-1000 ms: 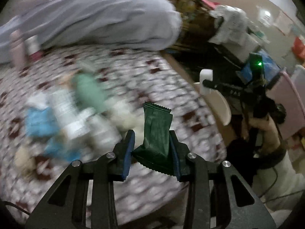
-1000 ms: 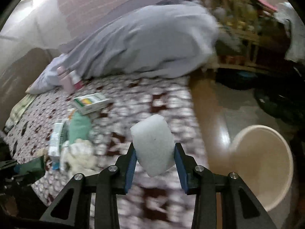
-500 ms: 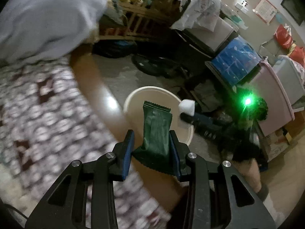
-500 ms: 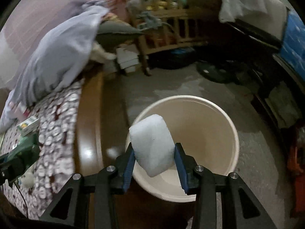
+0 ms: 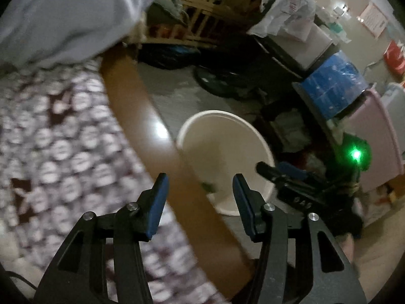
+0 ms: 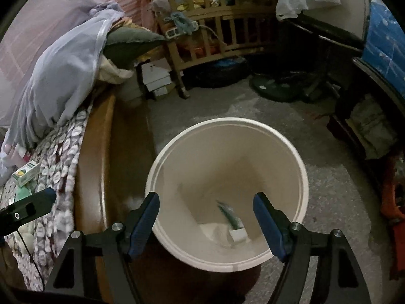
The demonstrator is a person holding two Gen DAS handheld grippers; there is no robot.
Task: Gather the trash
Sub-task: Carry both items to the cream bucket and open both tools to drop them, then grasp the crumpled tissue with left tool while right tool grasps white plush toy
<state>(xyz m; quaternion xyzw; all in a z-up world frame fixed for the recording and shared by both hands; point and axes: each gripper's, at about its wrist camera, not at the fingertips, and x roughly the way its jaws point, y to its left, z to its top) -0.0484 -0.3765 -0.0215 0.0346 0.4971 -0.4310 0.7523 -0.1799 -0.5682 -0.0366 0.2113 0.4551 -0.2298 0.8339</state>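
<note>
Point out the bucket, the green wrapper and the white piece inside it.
bucket [image 6: 301, 167], right wrist view, right rim.
green wrapper [image 6: 229, 214], right wrist view, its middle.
white piece [image 6: 238, 235], right wrist view, top face.

Dim cluttered room, grey concrete floor [image 6: 336, 177], wooden crib [image 6: 202, 25], patterned bedspread [image 5: 50, 139]

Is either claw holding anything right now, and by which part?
Nothing is held. Left claw and right claw have just opened, empty, over the bucket; wrapper lies inside.
</note>
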